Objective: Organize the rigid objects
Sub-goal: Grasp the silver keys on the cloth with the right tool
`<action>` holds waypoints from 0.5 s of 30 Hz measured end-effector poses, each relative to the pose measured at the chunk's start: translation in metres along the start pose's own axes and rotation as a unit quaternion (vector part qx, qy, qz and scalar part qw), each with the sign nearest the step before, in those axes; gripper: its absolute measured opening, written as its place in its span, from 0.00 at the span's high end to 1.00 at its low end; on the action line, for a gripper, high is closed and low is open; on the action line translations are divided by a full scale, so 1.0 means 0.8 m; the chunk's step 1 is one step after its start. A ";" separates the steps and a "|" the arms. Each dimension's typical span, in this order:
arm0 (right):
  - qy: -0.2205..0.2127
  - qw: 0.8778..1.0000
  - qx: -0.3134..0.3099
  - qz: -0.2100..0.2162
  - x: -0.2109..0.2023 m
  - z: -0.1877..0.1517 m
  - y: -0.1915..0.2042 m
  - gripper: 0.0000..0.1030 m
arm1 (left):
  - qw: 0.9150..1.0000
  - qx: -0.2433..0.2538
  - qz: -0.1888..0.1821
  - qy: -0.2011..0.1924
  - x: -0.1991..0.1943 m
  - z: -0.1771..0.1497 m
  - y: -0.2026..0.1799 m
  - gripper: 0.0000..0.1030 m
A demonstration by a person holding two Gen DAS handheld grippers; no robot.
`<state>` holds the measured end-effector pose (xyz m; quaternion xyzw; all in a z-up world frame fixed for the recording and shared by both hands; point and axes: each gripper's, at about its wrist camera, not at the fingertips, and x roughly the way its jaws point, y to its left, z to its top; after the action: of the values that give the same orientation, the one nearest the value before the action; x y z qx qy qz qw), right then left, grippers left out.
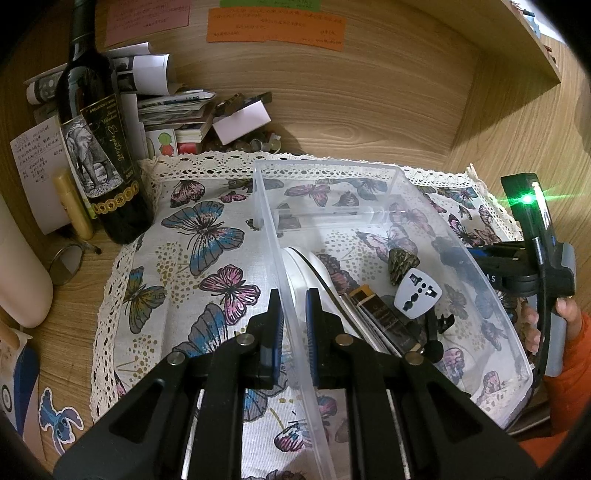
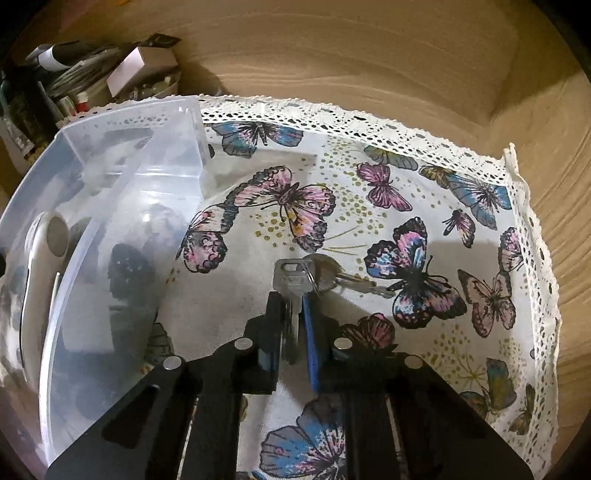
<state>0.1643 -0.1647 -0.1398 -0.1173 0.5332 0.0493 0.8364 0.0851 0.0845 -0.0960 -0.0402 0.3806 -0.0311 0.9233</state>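
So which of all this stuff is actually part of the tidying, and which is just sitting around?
Part of the job:
- clear plastic bin, its wall clamped by the left gripper
- keys, pinched by the right gripper
- things already in the bin: white round item, travel plug adapter

Just lying about:
- wine bottle
- paper pile
- sticky notes
- butterfly cloth

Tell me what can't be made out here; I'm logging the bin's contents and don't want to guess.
- Left wrist view: the lower end of the black box in the clear bin is hidden behind the left tool.
- Right wrist view: the bin's contents blur through its frosted wall; only a white round object reads.
- Right wrist view: the key blade is hidden between the right tool pads.
- Left wrist view: the orange note is too small to read.
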 end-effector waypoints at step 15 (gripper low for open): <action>0.016 1.000 -0.021 -0.008 -0.026 -0.035 -0.013 0.76 | 1.000 -0.001 0.000 0.000 0.001 0.001 0.001 0.89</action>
<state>0.1332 -0.1804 -0.1306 -0.1399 0.5445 0.0525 0.8254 0.0859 0.0853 -0.0962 -0.0409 0.3805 -0.0312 0.9234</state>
